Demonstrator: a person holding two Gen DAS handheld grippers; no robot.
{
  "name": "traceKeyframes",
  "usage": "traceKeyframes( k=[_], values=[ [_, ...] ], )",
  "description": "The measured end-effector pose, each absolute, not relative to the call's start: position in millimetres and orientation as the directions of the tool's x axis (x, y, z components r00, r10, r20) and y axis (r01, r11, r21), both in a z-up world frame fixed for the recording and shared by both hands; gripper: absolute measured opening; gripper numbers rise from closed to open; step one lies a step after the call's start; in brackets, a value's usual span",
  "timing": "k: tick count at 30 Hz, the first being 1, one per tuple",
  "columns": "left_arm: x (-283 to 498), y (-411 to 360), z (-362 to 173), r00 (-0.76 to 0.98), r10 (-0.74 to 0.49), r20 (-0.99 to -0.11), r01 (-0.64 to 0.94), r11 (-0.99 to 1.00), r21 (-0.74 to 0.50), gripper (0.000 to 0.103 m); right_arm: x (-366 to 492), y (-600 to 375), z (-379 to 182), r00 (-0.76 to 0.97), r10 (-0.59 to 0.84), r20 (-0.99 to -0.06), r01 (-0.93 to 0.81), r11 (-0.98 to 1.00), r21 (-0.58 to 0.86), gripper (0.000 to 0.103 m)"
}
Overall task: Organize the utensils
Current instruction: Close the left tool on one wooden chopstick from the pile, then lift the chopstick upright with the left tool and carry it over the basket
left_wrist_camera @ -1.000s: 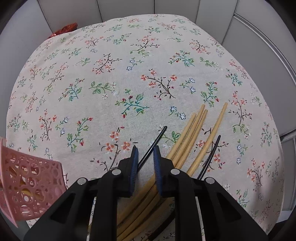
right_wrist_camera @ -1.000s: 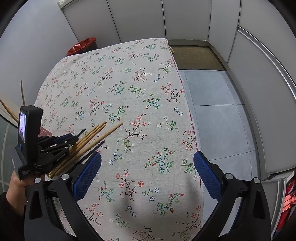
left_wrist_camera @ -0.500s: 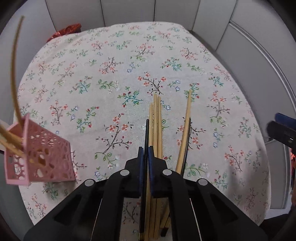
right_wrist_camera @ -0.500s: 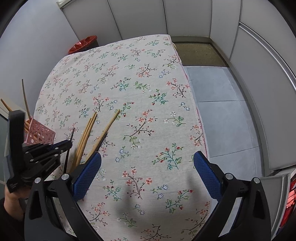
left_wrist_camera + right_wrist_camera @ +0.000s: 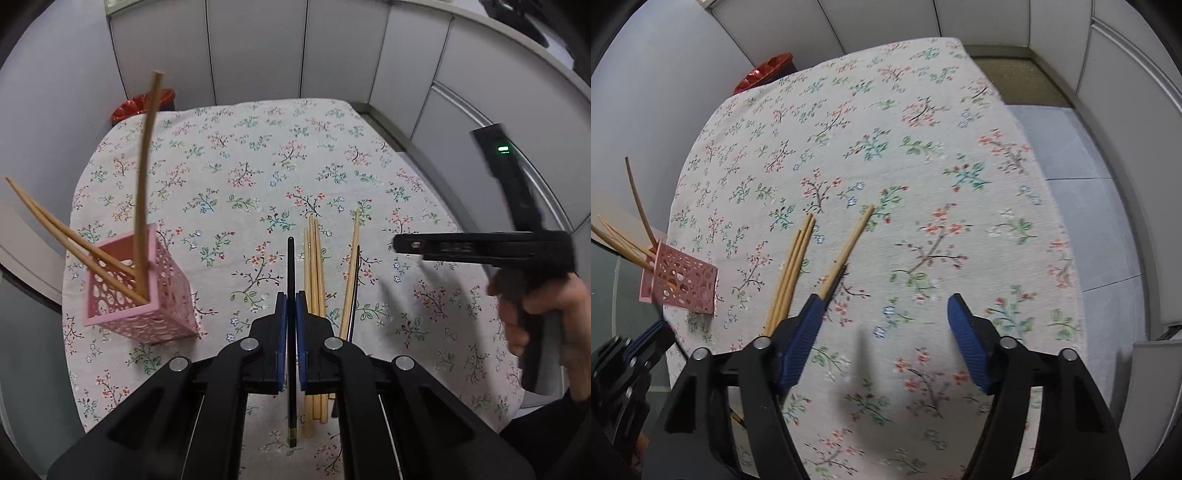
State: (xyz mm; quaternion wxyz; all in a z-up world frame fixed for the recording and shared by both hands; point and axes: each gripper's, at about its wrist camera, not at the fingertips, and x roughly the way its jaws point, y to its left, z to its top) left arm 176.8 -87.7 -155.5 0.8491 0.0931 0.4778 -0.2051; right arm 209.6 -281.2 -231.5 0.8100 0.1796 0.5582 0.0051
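Observation:
My left gripper (image 5: pixel 291 299) is shut on a black chopstick (image 5: pixel 291 258) and holds it above the floral tablecloth (image 5: pixel 240 177). Several wooden chopsticks (image 5: pixel 314 266) and another black chopstick (image 5: pixel 355 288) lie on the cloth just to its right. A pink perforated holder (image 5: pixel 140 291) stands to the left with three wooden chopsticks (image 5: pixel 144 177) leaning in it. My right gripper (image 5: pixel 886 306) is open and empty, low over the cloth, its left finger beside the wooden chopsticks (image 5: pixel 798 258). The holder (image 5: pixel 683 280) is at the far left there.
A red bin (image 5: pixel 142 105) stands beyond the table's far left corner. White cabinet panels (image 5: pixel 258 48) ring the table. The cloth's right edge (image 5: pixel 1045 206) drops to a grey tiled floor (image 5: pixel 1082 206). The other hand and its gripper body (image 5: pixel 517 251) are at the right.
My left gripper closed on the black chopstick and lifted it up off the pile; the holder came into full view. My right gripper moved down and in toward the lying chopsticks.

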Motion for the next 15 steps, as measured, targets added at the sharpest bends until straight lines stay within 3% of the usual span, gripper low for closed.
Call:
traceKeyframes(
  k=[15],
  values=[
    [162.0,-46.0,-137.6,0.492,-0.290,-0.821,0.418,0.906,-0.069,0.005,267.1,-244.6,-267.1,0.341,0.166,-0.925,0.221,0.943,0.251,0.025]
  ],
)
